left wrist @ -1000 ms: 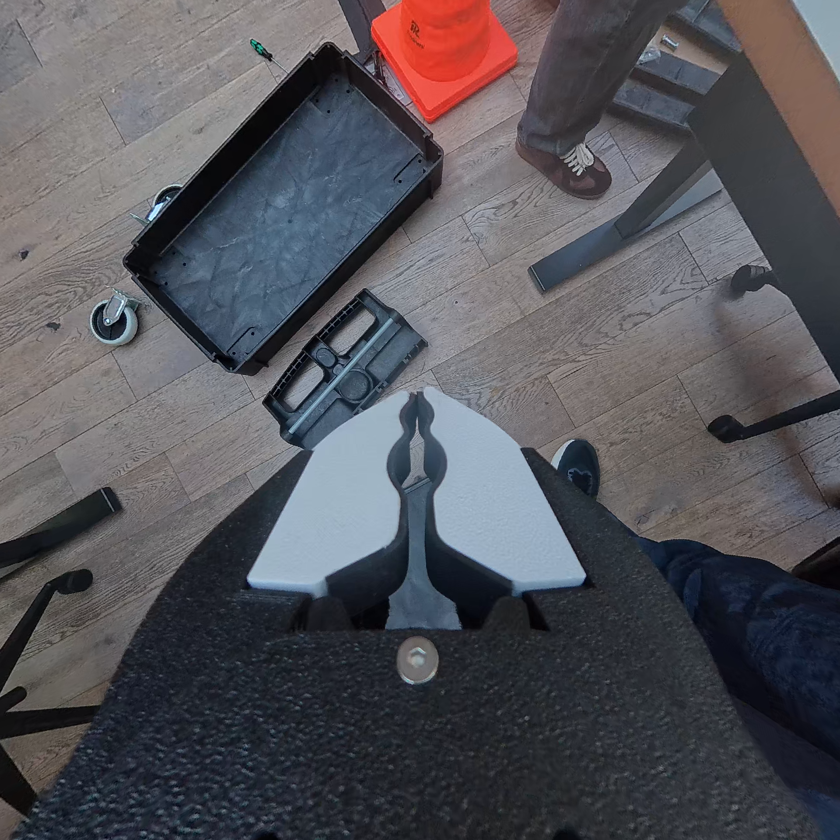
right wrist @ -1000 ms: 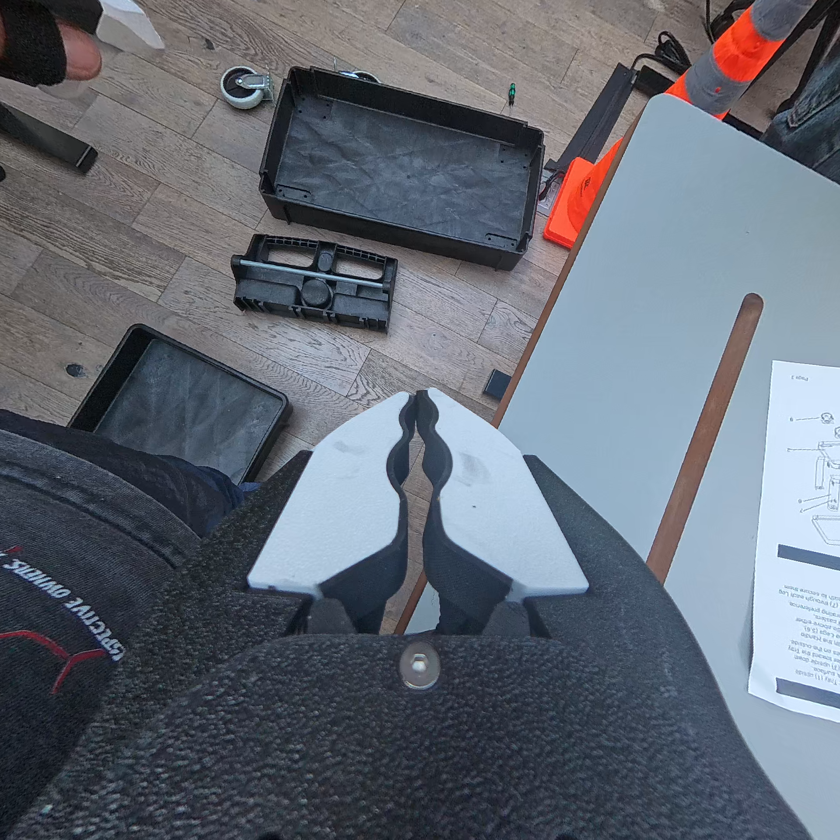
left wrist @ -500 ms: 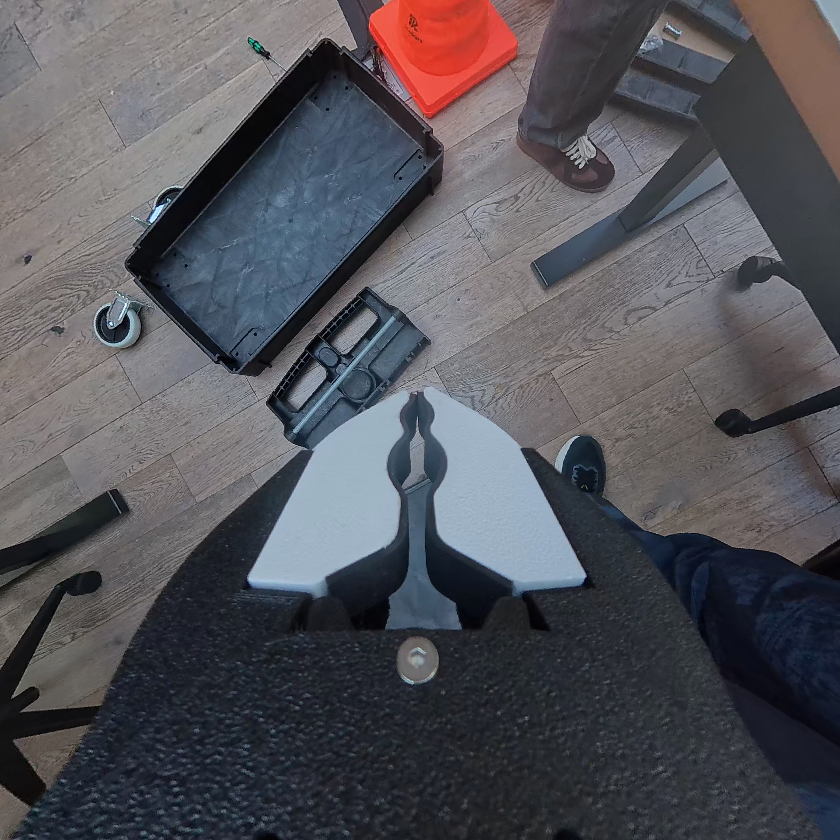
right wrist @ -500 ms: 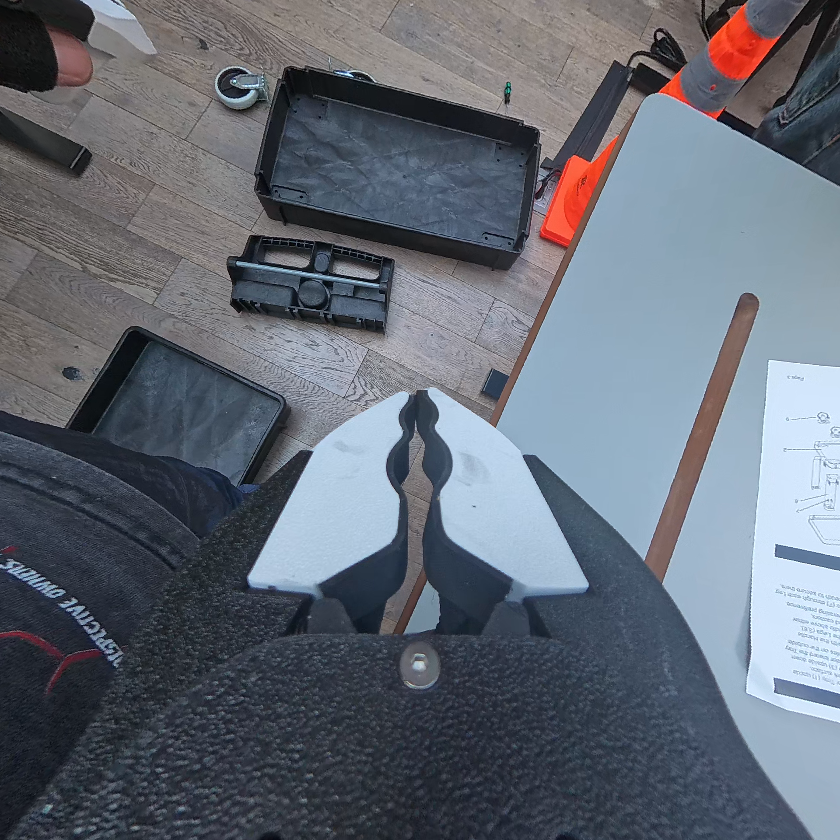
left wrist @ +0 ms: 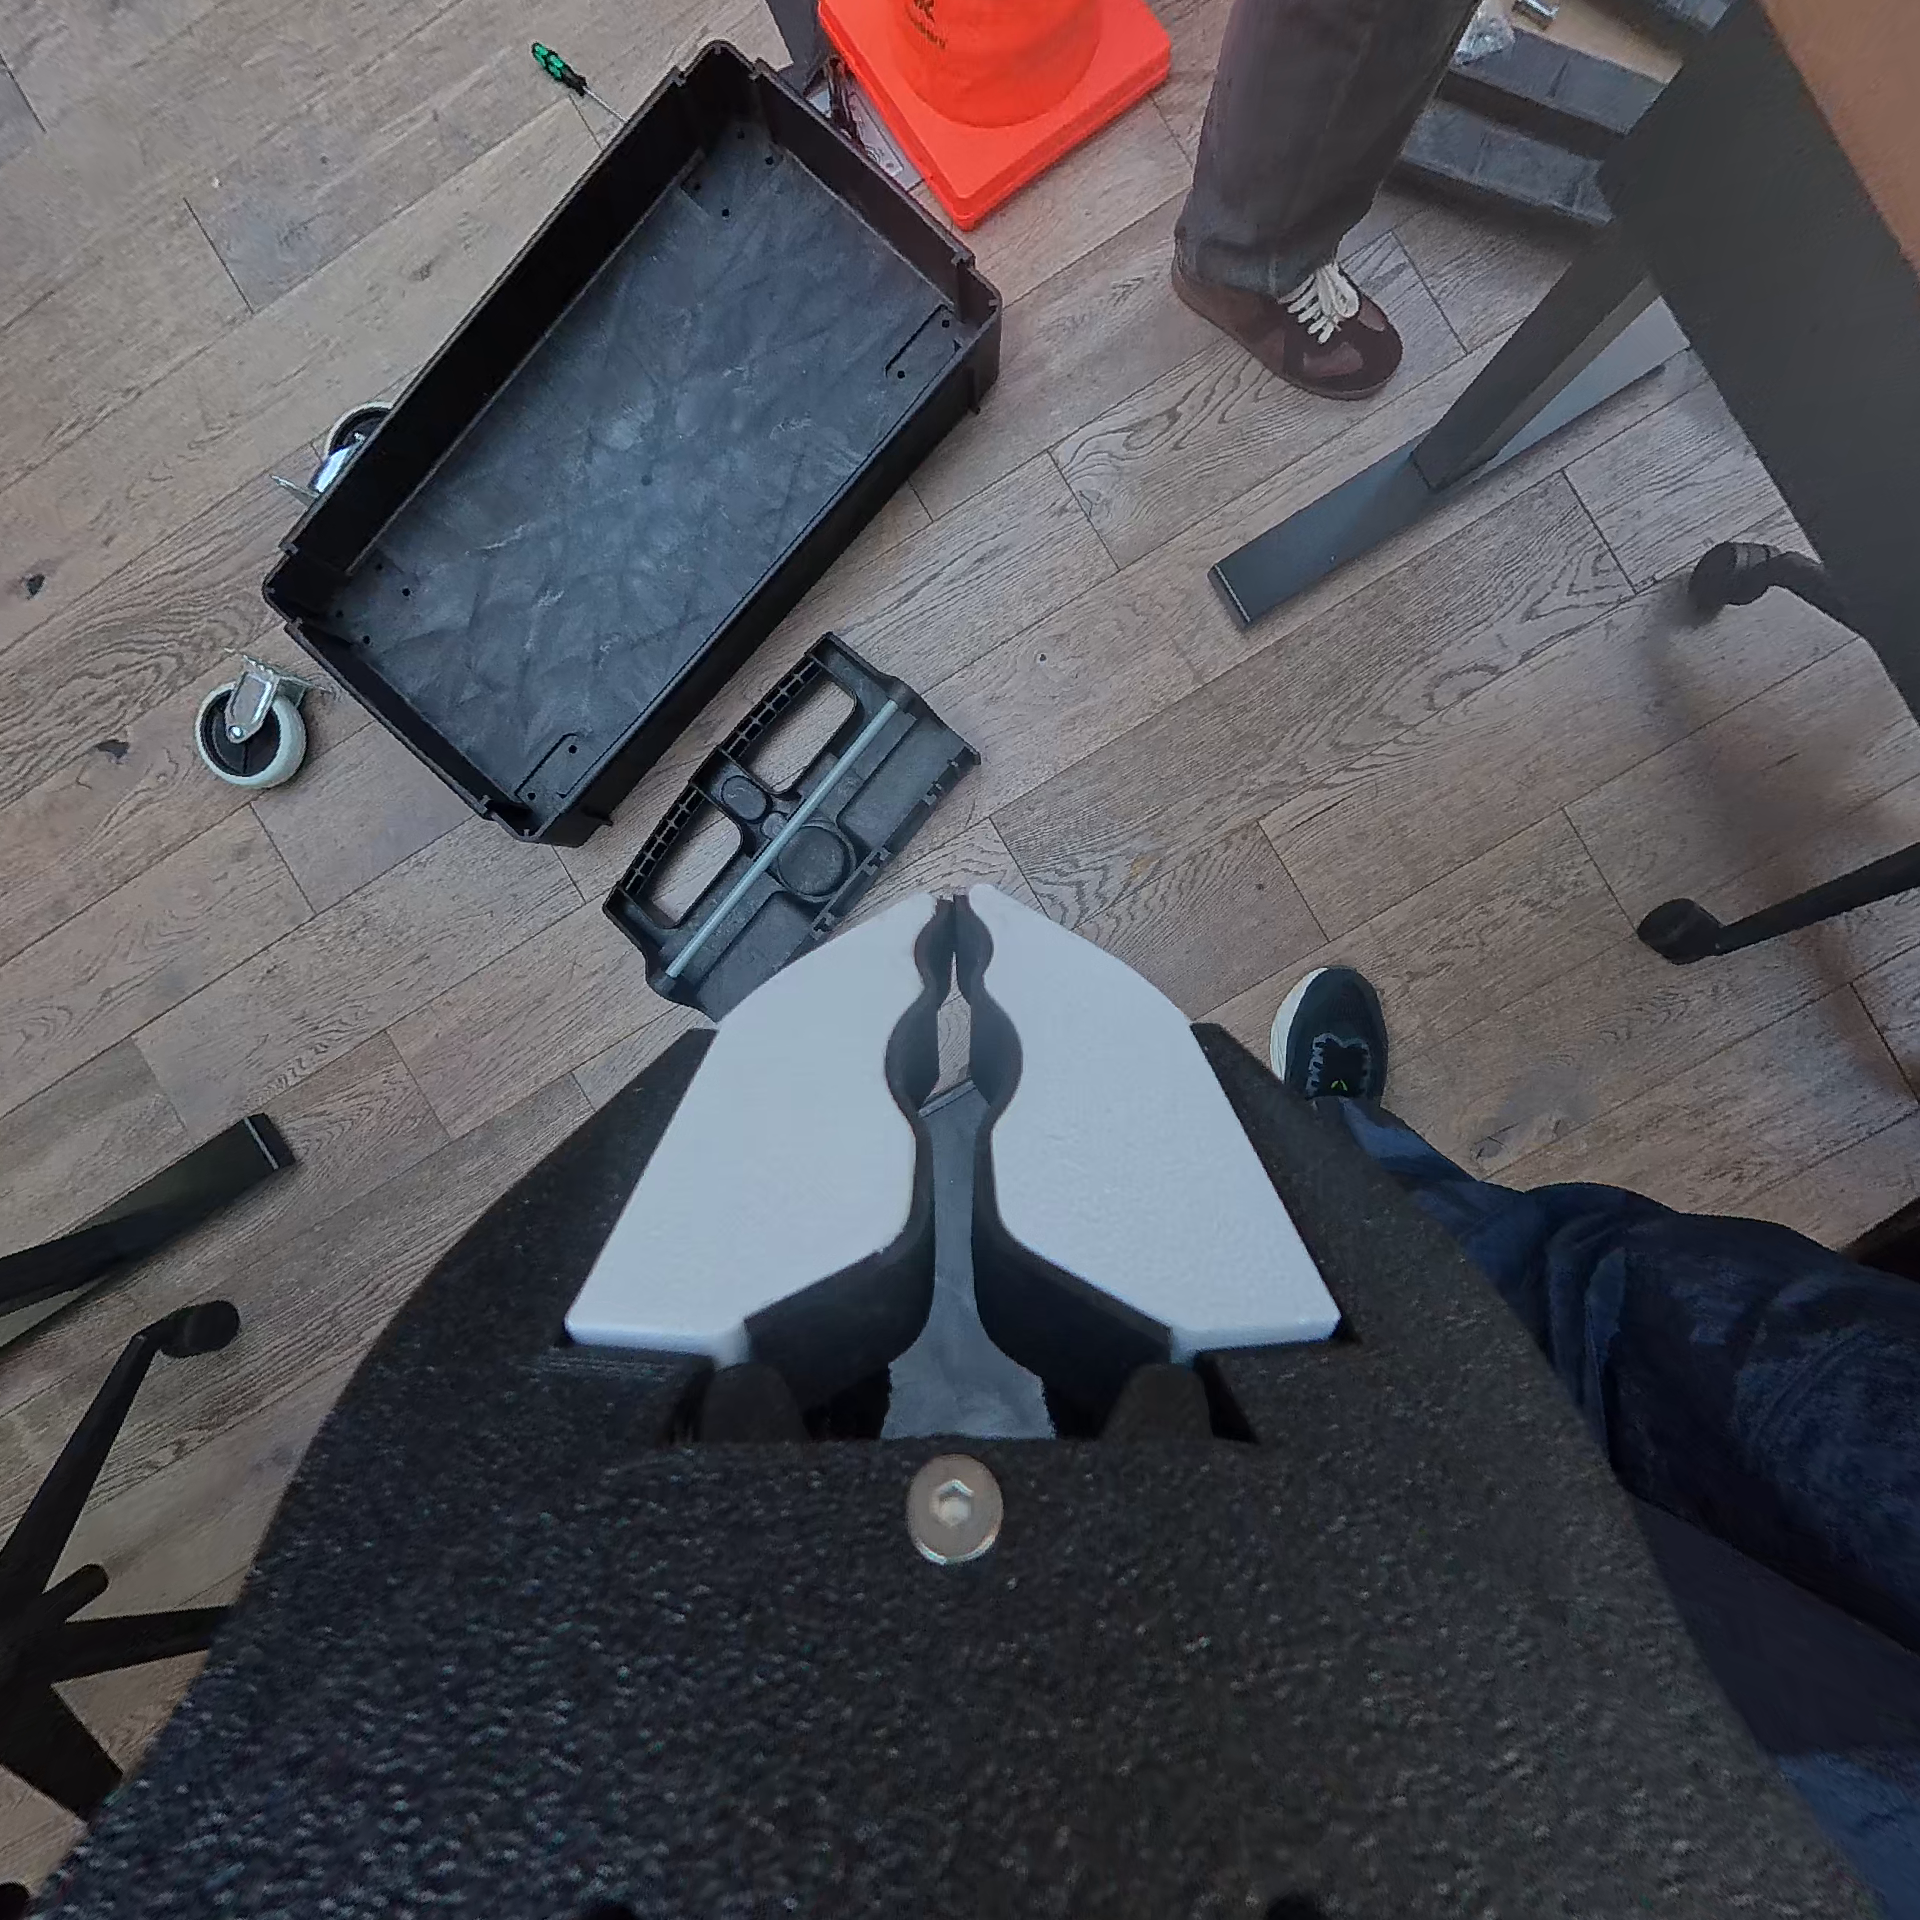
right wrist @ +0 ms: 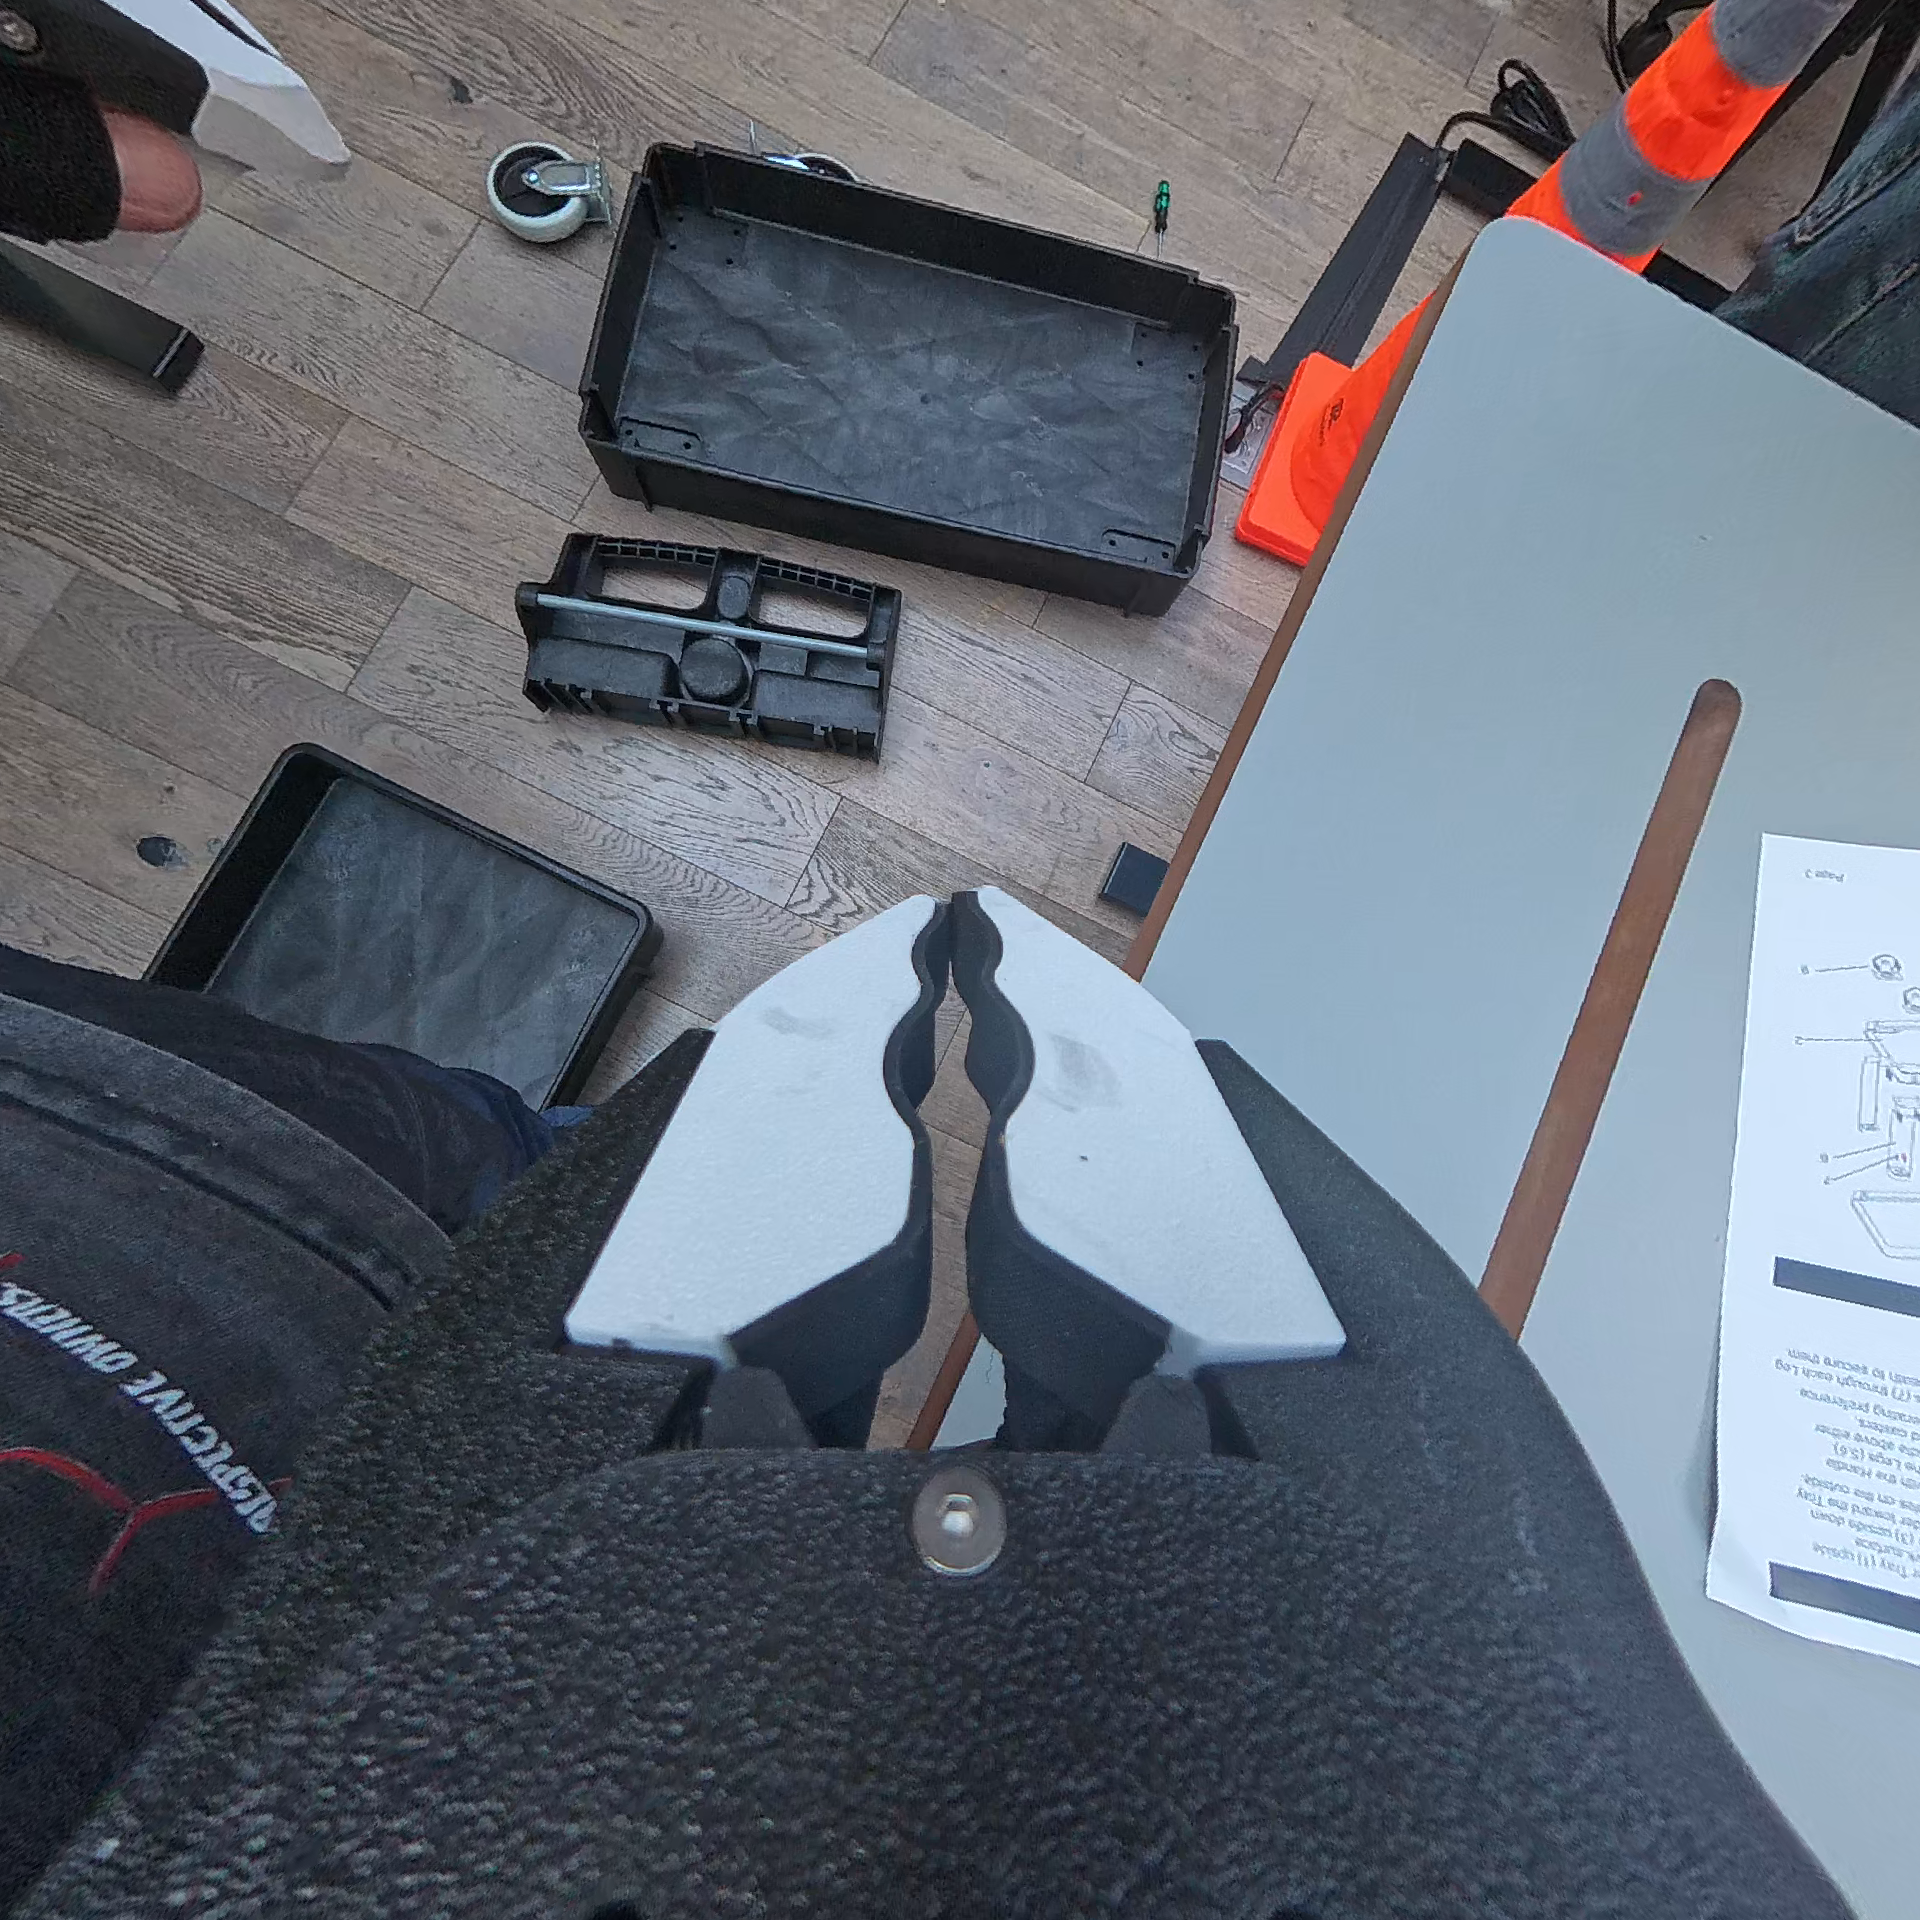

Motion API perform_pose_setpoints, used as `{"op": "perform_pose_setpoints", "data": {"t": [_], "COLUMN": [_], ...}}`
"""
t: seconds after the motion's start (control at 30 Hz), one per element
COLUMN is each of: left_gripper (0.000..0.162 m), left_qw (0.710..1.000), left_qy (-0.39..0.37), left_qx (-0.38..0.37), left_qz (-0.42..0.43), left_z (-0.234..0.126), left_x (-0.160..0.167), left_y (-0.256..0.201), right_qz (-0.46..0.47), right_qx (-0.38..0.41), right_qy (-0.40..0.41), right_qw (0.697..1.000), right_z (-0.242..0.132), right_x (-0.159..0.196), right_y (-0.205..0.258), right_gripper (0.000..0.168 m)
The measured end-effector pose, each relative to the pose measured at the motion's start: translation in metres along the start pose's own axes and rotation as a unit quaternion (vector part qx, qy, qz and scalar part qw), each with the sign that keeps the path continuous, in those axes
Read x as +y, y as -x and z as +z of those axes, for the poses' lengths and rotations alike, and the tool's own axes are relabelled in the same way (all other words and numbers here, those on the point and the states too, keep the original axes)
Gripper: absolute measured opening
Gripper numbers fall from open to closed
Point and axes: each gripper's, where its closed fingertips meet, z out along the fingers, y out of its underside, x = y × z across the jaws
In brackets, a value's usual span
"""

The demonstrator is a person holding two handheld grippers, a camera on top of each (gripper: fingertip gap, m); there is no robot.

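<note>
Both grippers are hanging closed and empty above the floor: your left gripper (left wrist: pixel 954 906) is hovering nearest the black ribbed bracket (left wrist: pixel 792 823), whose steel rod is running diagonally away toward the deep tray (left wrist: pixel 634 436); your right gripper (right wrist: pixel 950 906) is pointing past the tabletop (right wrist: pixel 1507 644) edge.

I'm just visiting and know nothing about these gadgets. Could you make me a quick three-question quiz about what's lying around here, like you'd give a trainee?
1. True or false: the left gripper and the right gripper are both shut with nothing between their fingertips.
2. What lies on the wooden floor nearest the left gripper's tips? A) the ribbed black plastic part with a metal rod B) the orange cone C) the loose caster wheel
3. Fill in: the printed instruction sheet lies on the grey ____.

Key: 1 true; 2 A; 3 table.
</note>
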Motion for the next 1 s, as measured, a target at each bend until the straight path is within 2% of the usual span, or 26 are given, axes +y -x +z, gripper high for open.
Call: {"op": "perform_pose_setpoints", "data": {"t": [1.0], "left_gripper": [0.000], "left_qw": [1.000], "left_qy": [-0.002], "left_qx": [0.009], "left_qz": [-0.021], "left_z": [-0.004], "left_x": [0.018], "left_y": [0.010], "right_qz": [-0.018], "right_qx": [-0.013], "right_qy": [0.004], "right_qw": [1.000], "right_z": [0.006], "right_x": [-0.006], "right_y": [0.015], "right_gripper": [0.000]}}
